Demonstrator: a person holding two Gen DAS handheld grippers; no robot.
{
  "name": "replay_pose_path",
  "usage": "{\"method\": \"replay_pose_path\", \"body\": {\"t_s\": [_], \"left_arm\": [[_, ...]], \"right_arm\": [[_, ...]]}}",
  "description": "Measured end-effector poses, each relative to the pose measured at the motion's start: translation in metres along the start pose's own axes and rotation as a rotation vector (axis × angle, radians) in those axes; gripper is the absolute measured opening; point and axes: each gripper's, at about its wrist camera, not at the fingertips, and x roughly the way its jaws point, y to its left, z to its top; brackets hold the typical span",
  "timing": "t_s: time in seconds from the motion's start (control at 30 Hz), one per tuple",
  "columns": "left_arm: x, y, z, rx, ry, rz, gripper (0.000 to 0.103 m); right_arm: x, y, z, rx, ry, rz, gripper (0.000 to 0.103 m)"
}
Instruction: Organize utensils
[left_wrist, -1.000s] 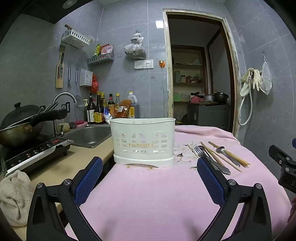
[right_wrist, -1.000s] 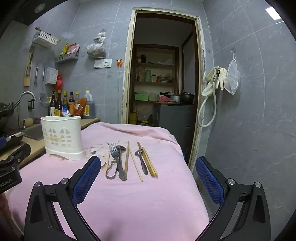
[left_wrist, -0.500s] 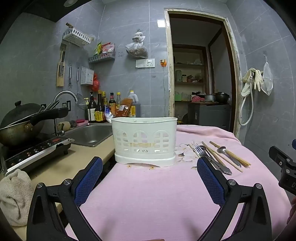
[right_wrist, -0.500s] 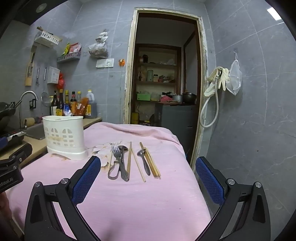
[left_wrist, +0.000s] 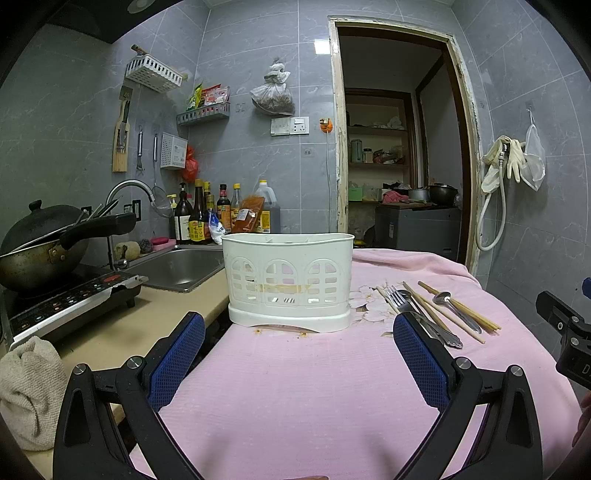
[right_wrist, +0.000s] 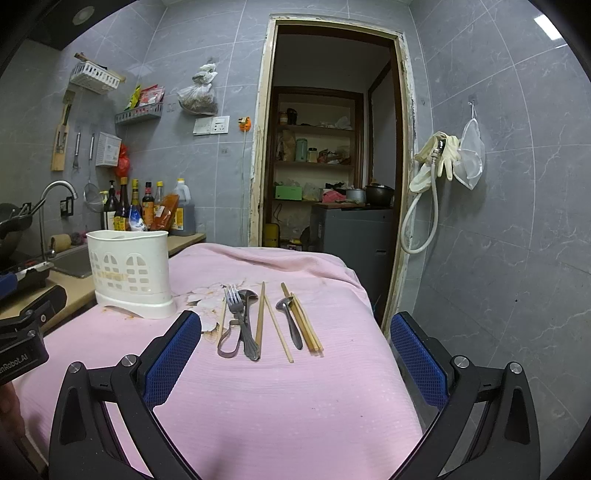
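Observation:
A white plastic utensil holder (left_wrist: 290, 280) stands on the pink cloth; it also shows in the right wrist view (right_wrist: 129, 271). To its right lie a fork (right_wrist: 238, 317), a spoon (right_wrist: 251, 321), a second spoon (right_wrist: 291, 321) and several wooden chopsticks (right_wrist: 303, 321), side by side; they show in the left wrist view too (left_wrist: 432, 310). My left gripper (left_wrist: 297, 354) is open and empty, in front of the holder. My right gripper (right_wrist: 295, 354) is open and empty, just short of the utensils' near ends.
A sink (left_wrist: 177, 264), an induction hob with a wok (left_wrist: 55, 254) and sauce bottles (left_wrist: 207, 221) are on the counter at left. A cloth (left_wrist: 26, 391) lies at the near left. An open doorway (right_wrist: 328, 166) is behind the table.
Both grippers have edged slightly forward and tilted a little; the holder and utensils sit a touch closer in view. Nothing was grasped.

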Motion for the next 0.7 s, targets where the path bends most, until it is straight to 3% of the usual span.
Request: {"method": "replay_pose_path", "body": {"t_s": [0.7], "left_arm": [[0.0001, 0.0012, 0.0004, -0.003, 0.003, -0.002, 0.1]], "right_arm": [[0.0019, 0.0053, -0.0017, -0.005, 0.001, 0.004, 0.103]]}}
